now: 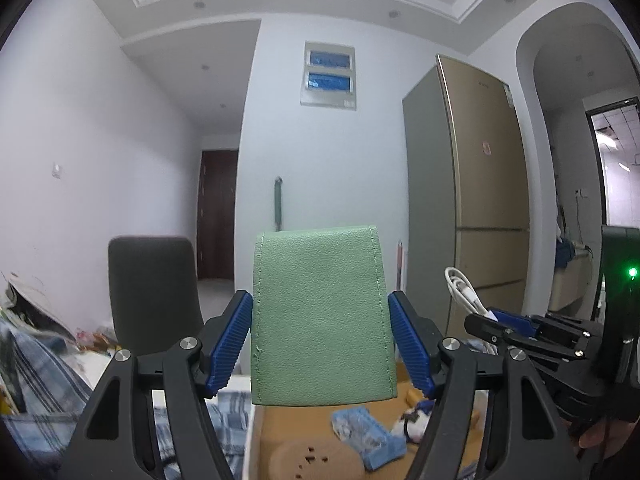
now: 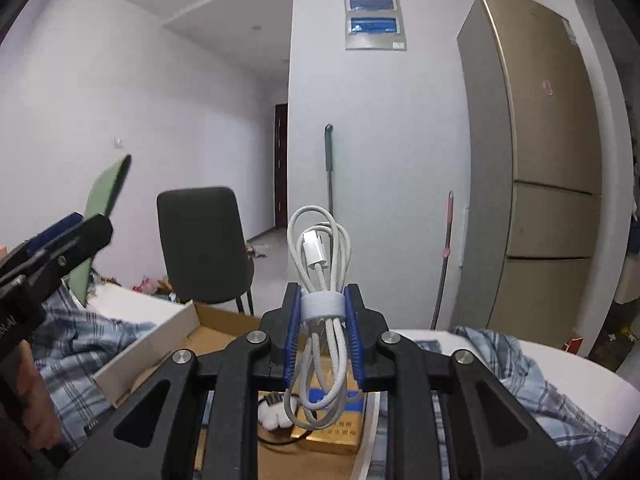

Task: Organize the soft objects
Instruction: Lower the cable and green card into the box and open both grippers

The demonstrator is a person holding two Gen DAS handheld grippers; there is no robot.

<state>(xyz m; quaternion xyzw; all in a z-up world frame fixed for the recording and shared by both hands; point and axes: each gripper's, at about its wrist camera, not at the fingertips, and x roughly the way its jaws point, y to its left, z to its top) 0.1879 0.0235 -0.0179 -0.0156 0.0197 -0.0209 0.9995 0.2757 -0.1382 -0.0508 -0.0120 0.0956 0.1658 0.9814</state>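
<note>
Our left gripper (image 1: 320, 344) holds a green leather pouch (image 1: 322, 316) between its blue pads (image 1: 230, 344), jaws pressed against both stitched side edges, the pouch upright and lifted clear above the open cardboard box (image 1: 440, 416). Our right gripper (image 2: 322, 332) has its jaws closed on a coiled white charging cable (image 2: 320, 264), pinching it at the pale strap that binds the coil; the loops and plug rise above the pads and the rest hangs below them.

Under the left jaws, the box floor carries a blue packet (image 1: 370, 436), a small white-and-black soft toy (image 1: 412, 424) and a tan round piece (image 1: 316, 460), with bare cardboard between them. From the right wrist, a gold box (image 2: 336, 428) sits below the hanging cable, touching or just under it; we cannot tell which. The white box flap (image 2: 148, 344) stands along the left edge.

Blue plaid cloth (image 2: 520, 376) lies on both sides of the box, over the white desk (image 2: 580, 372). Beyond, a grey chair (image 2: 204, 244) stands close to the desk's far edge, and a gold refrigerator (image 2: 552, 152) stands at right, with open floor between them reaching back to a dark door (image 2: 281, 164).
</note>
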